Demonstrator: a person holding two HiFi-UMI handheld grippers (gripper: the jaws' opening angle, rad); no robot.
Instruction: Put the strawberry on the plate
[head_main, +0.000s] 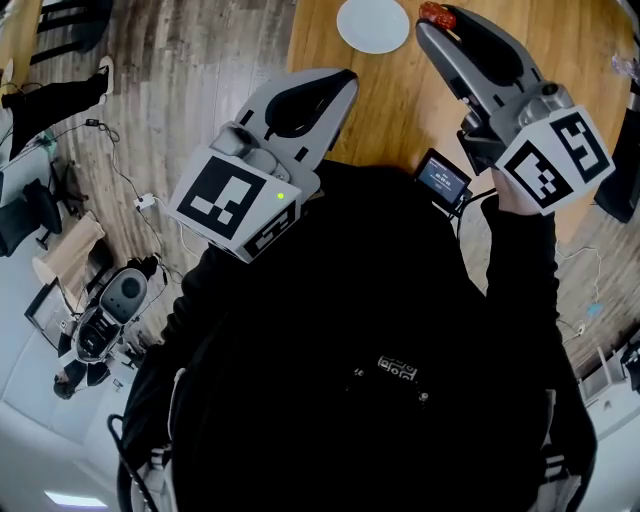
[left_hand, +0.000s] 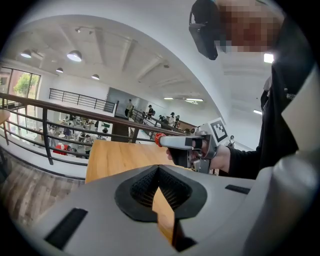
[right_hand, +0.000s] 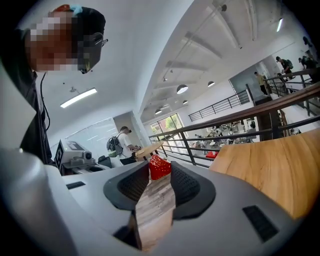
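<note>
Right gripper (right_hand: 160, 175) fingers clamped on strawberry (right_hand: 160, 166) at their tips, left gripper (left_hand: 159, 169) fingers together, empty

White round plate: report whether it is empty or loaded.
Empty: the white round plate shows a bare face; the red strawberry sits pinched in the right gripper.

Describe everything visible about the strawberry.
The strawberry is glossy red and dotted with seeds. It is pinched between the tips of the right gripper, pads pressing its two sides, held off the wooden table. In the head view it shows just right of the white plate, not on it.
</note>
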